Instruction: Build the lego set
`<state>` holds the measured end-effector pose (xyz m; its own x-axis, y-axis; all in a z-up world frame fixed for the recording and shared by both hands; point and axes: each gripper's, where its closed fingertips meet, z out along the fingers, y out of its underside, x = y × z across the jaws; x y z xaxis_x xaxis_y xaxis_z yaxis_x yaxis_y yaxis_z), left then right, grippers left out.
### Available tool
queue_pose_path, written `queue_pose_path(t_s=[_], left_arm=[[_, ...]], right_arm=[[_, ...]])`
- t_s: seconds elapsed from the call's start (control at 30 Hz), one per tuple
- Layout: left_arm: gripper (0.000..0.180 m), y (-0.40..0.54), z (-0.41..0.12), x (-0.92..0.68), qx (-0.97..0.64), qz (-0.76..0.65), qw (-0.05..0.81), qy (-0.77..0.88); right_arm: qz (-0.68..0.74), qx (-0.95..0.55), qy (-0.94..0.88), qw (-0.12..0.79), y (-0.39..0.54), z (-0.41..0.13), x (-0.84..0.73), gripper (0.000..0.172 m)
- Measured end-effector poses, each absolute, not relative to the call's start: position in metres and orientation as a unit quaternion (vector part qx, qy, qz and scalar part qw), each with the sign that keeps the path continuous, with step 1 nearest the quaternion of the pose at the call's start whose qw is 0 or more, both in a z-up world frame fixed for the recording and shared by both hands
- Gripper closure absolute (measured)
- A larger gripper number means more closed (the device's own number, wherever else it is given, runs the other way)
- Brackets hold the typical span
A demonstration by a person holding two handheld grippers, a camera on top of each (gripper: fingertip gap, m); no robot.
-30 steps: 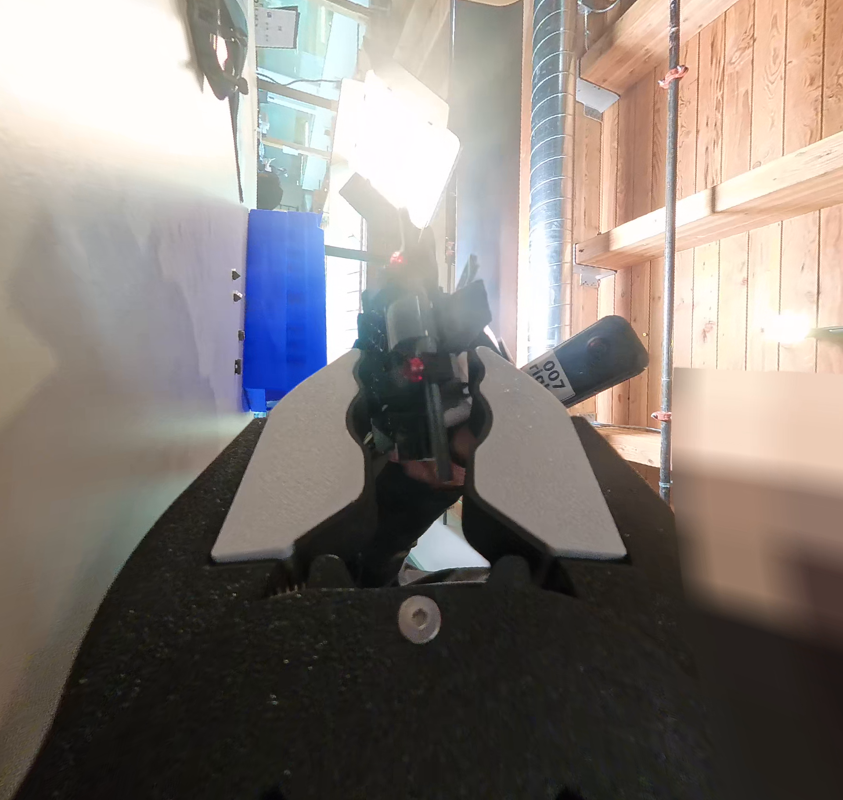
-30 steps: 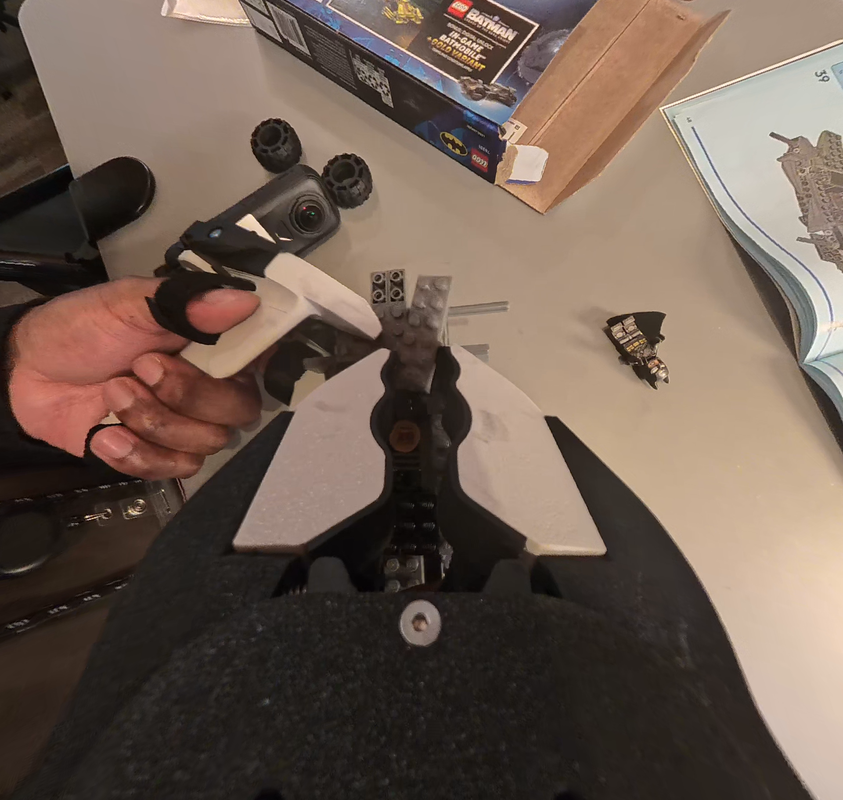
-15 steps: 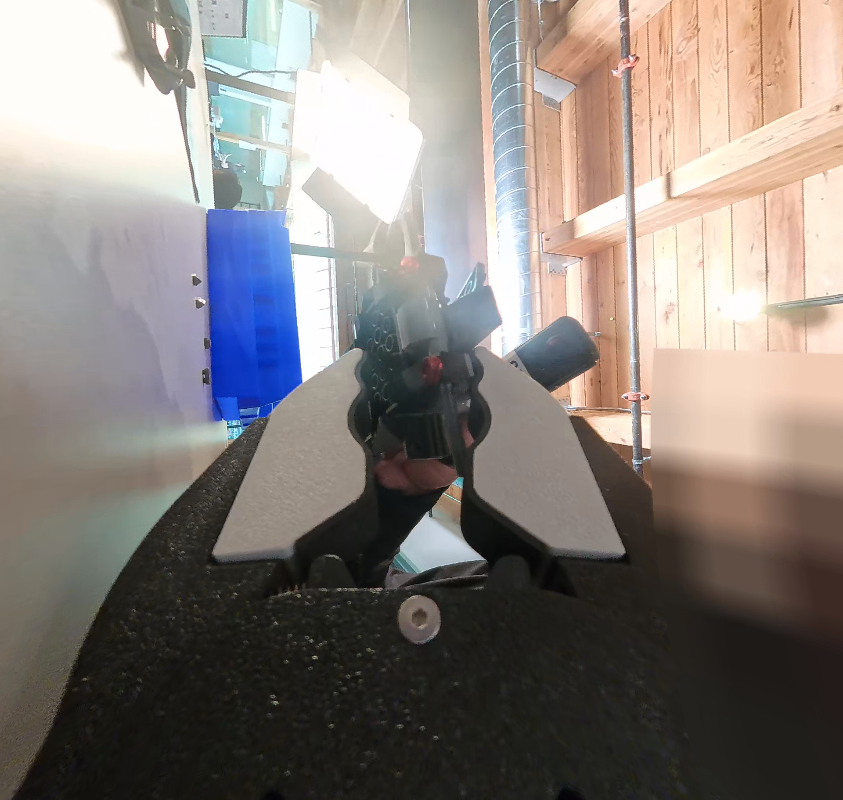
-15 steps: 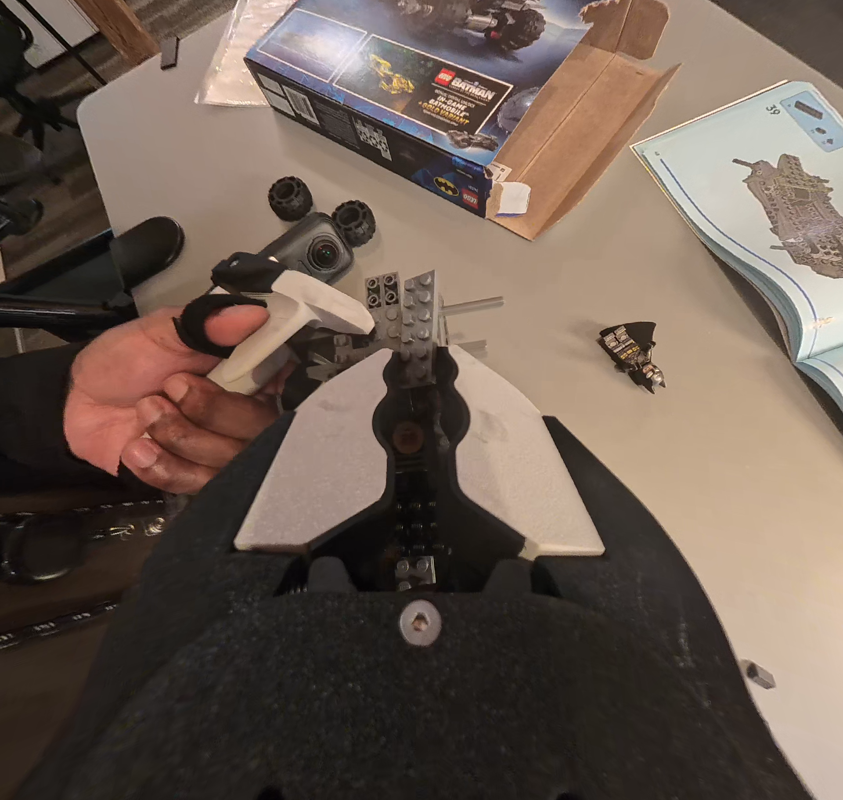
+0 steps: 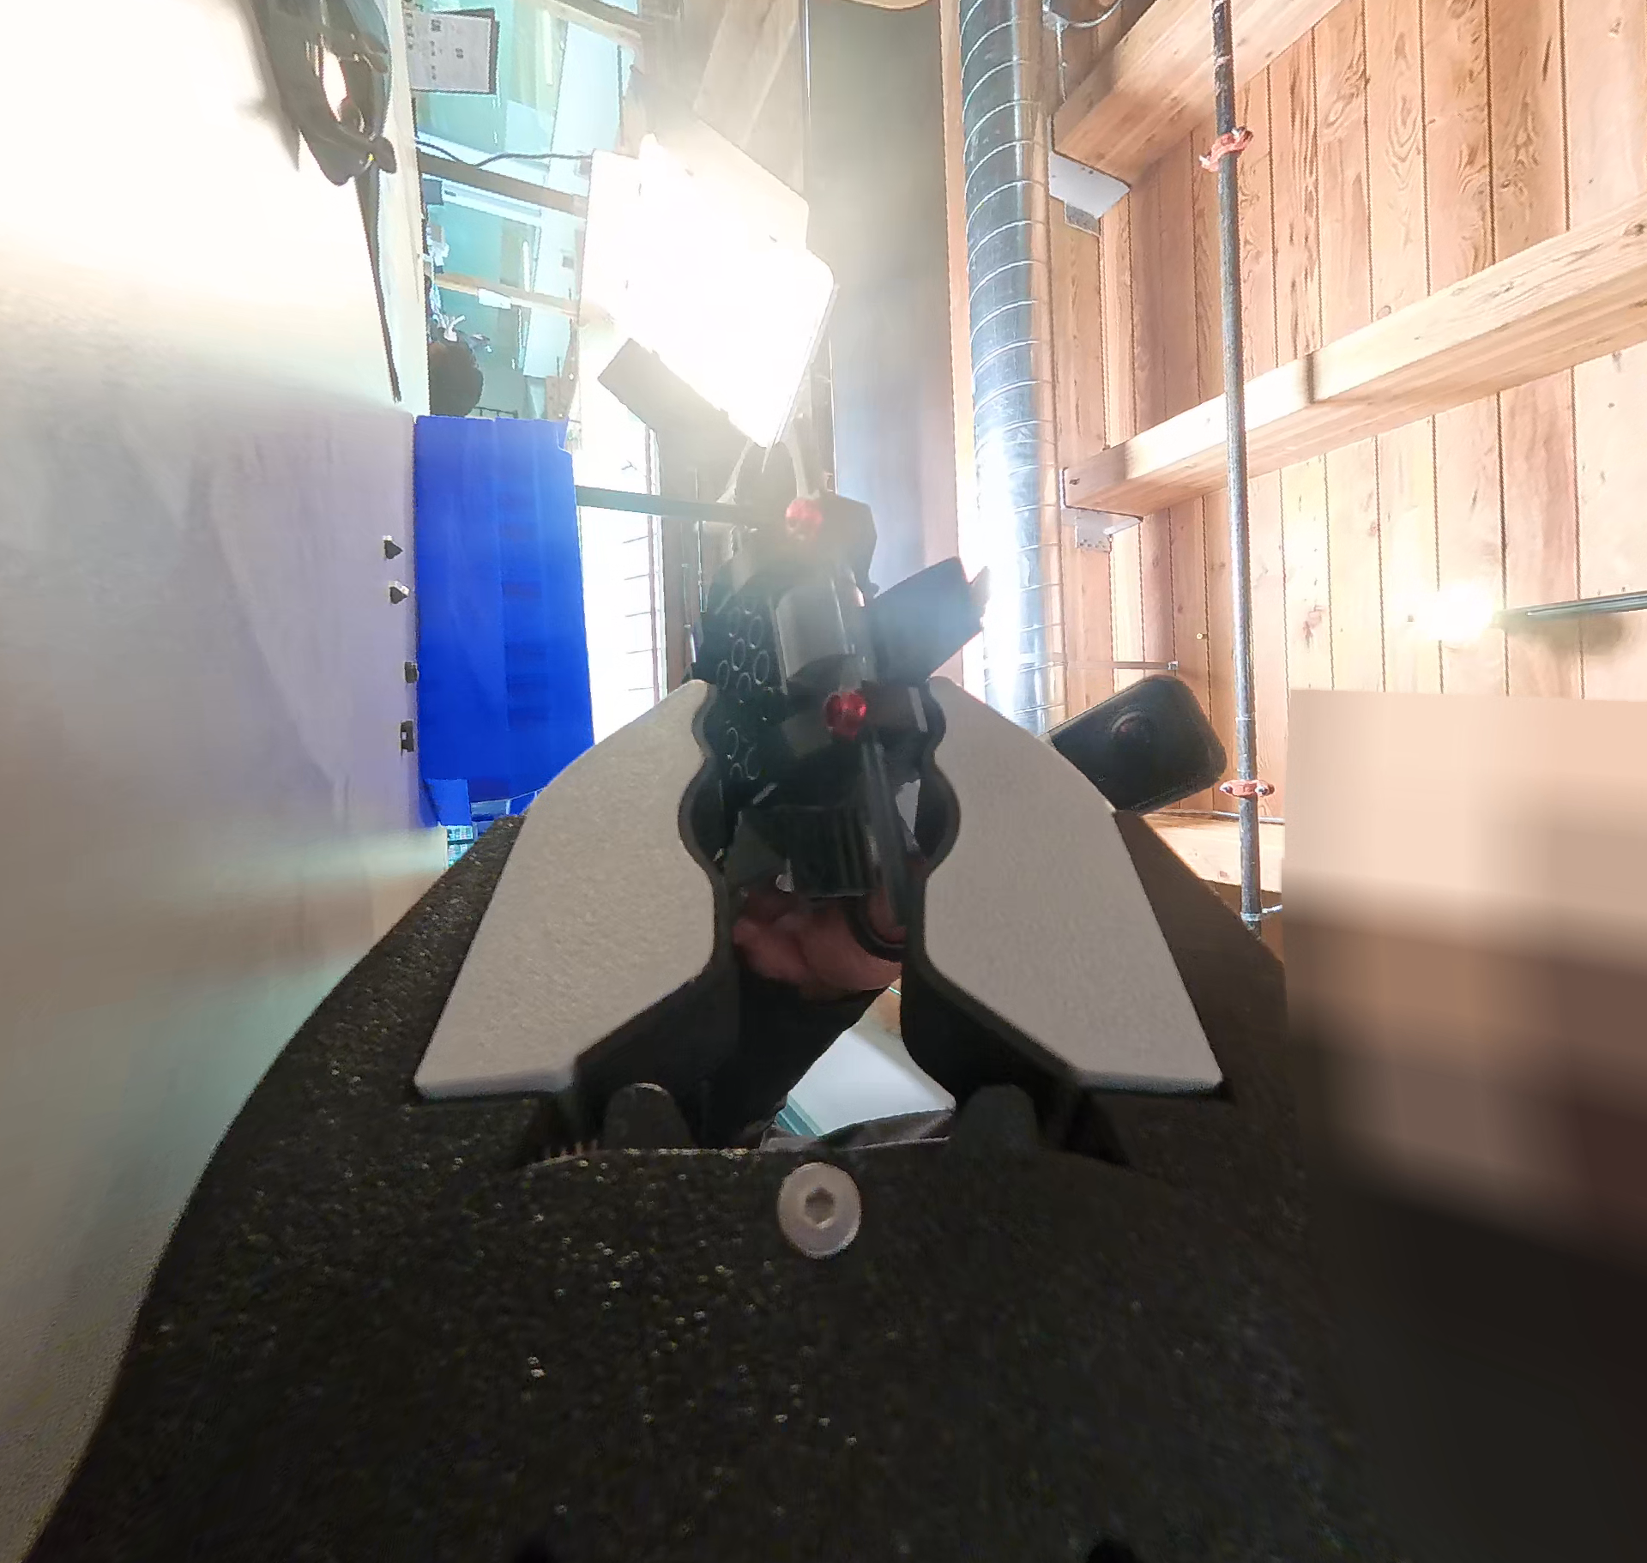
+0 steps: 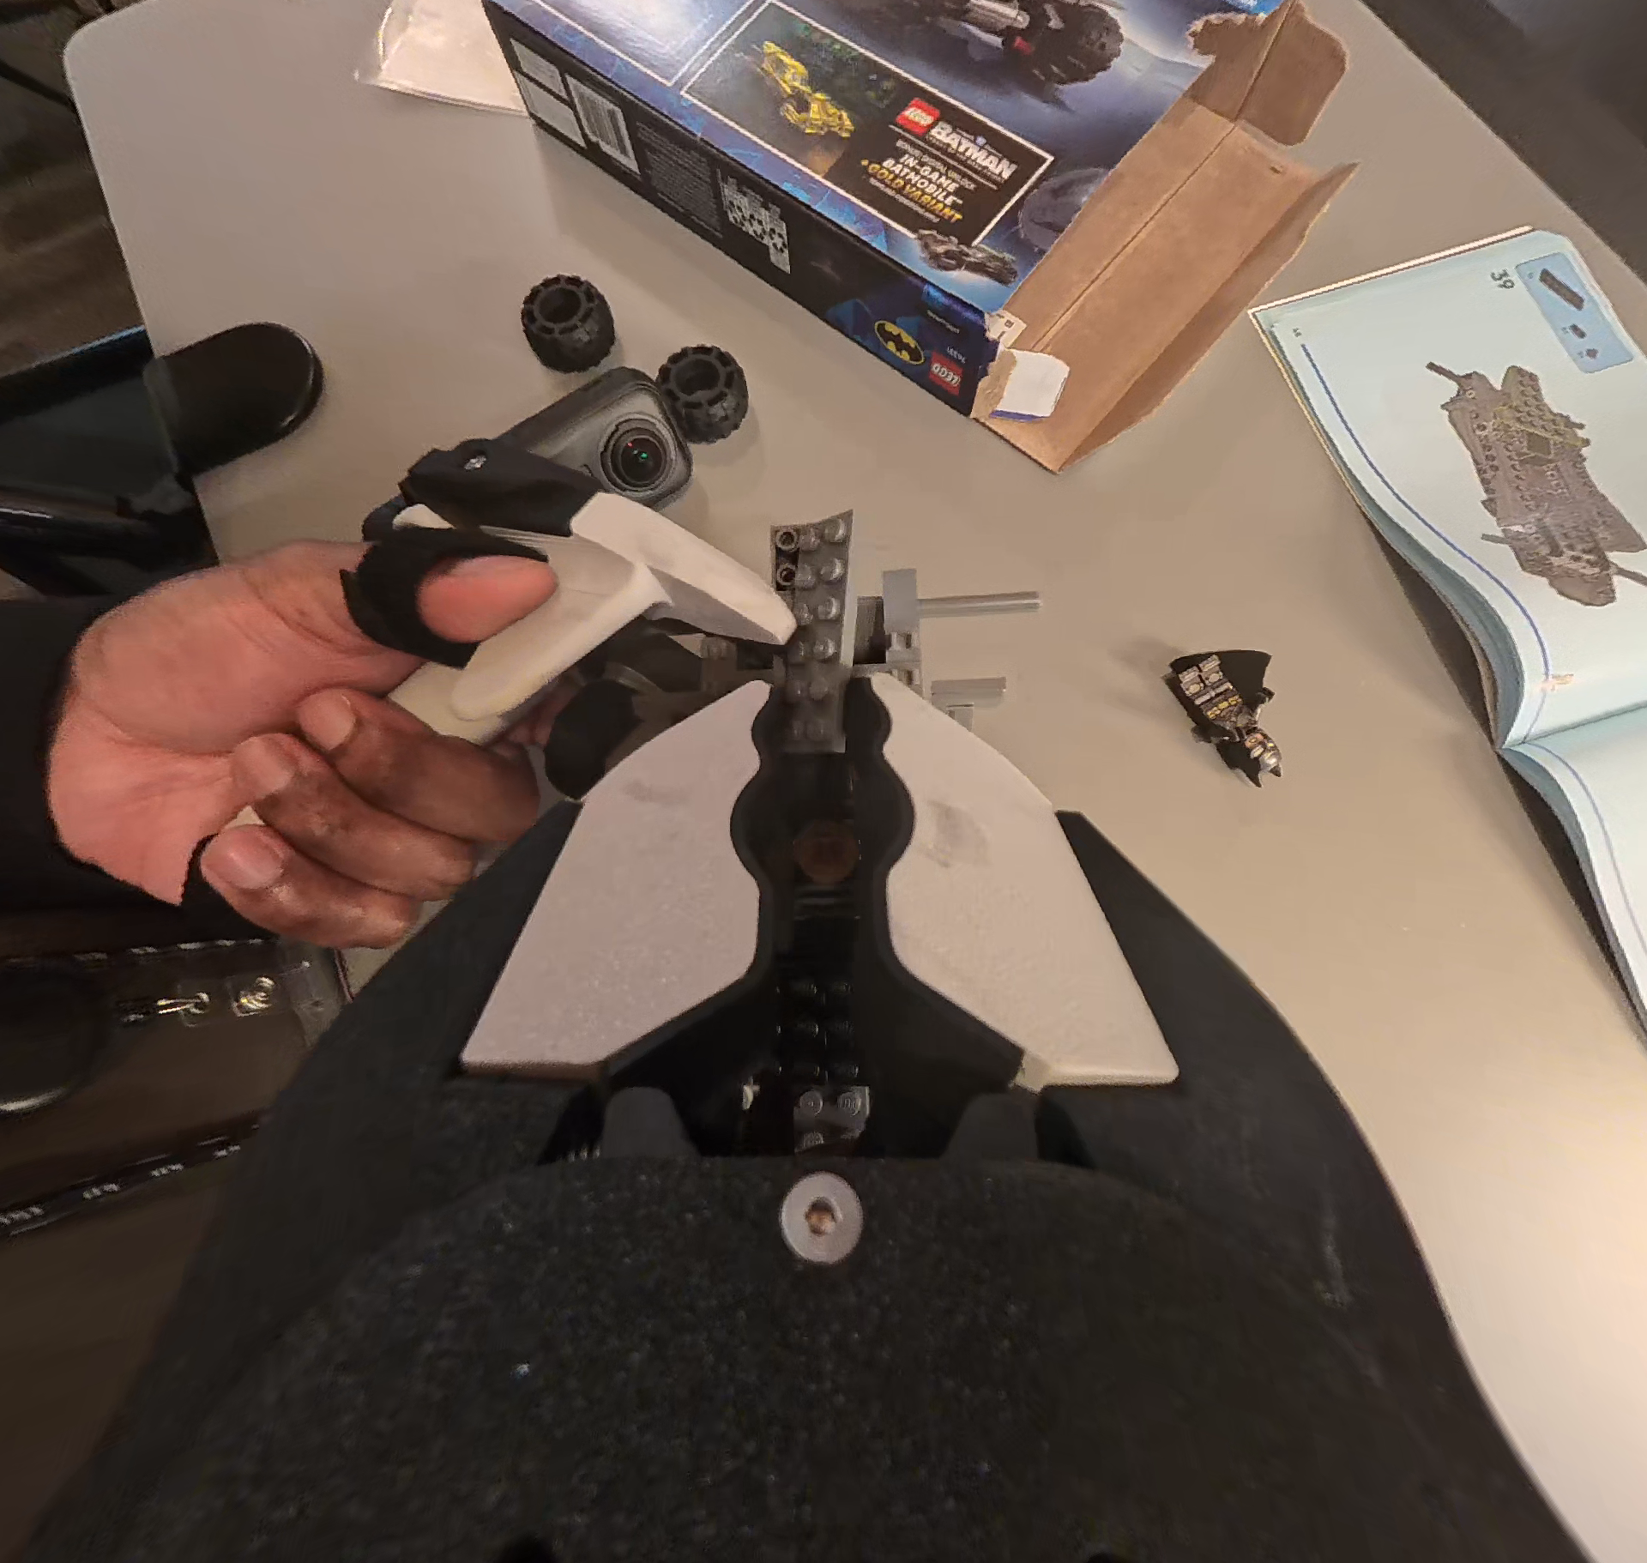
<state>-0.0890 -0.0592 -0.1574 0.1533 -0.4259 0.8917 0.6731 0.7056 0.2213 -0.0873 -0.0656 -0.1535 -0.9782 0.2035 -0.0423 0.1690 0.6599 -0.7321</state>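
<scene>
A grey table (image 6: 1159,540) is seen with a printed cardboard box (image 6: 802,112) at its far side, an open instruction booklet (image 6: 1470,468) at the right, then two black wheels (image 6: 567,322) and a small dark figure (image 6: 1228,709). Above the table, a dark brick model (image 6: 815,629) is gripped by the right gripper (image 6: 818,700), and its long axis runs straight forward, out past the fingertips. The same model (image 5: 802,718) is also clamped from the left side by the left gripper (image 5: 815,745), so it is held between both.
</scene>
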Motion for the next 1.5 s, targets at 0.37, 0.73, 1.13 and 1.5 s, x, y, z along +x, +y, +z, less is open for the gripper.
queue_pose_path(t_s=[0.37, 0.73, 1.13, 1.5], left_arm=[[0.140, -0.061, -0.155, -0.087, -0.111, -0.368, 0.755, -0.531], [0.140, -0.062, -0.148, -0.088, -0.093, -0.383, 0.757, -0.521], [0.140, -0.062, -0.145, -0.088, -0.085, -0.390, 0.756, -0.519], [0.139, -0.060, -0.145, -0.087, -0.087, -0.389, 0.758, -0.517]], right_arm=[[0.411, -0.083, -0.905, 0.069, -0.068, -0.151, -0.088, 0.155], [0.413, -0.063, -0.901, 0.115, -0.066, -0.140, -0.087, 0.145], [0.398, -0.038, -0.908, 0.126, -0.061, -0.142, -0.085, 0.155], [0.412, -0.031, -0.904, 0.108, -0.061, -0.141, -0.085, 0.155]])
